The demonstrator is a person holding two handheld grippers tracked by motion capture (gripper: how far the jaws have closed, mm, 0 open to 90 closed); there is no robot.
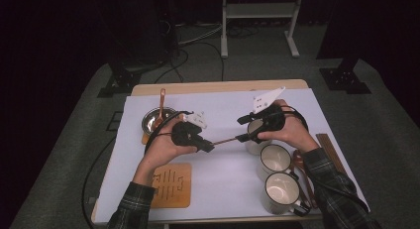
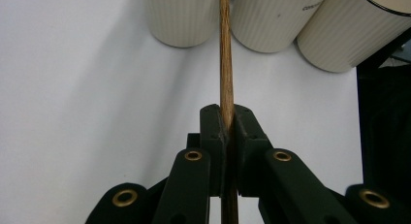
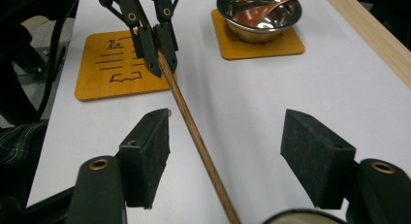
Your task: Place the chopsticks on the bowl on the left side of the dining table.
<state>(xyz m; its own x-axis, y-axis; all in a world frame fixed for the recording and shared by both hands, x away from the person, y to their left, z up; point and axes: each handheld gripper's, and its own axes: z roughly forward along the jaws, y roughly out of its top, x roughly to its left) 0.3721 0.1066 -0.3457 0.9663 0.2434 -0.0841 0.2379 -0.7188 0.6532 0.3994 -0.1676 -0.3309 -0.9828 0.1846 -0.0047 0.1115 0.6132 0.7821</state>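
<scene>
Left gripper view: left claw [image 2: 227, 129] clamps wooden stick [image 2: 225, 54]; right claw [image 3: 225, 156] gapes wide.

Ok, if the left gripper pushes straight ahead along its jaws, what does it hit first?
Probably the mugs: the left gripper, shut on the wooden stick, points at the gap between two; depth is unclear.

A grained, matt wooden chopstick [image 3: 194, 129] lies across the smooth white worktop [image 3: 252, 98], near a glossy polished-metal bowl [image 3: 259, 15] on a wooden coaster [image 3: 286, 44], ribbed cream enamel-look mugs [image 2: 181, 18], and rough matt-black fingers [image 3: 315, 156].
</scene>
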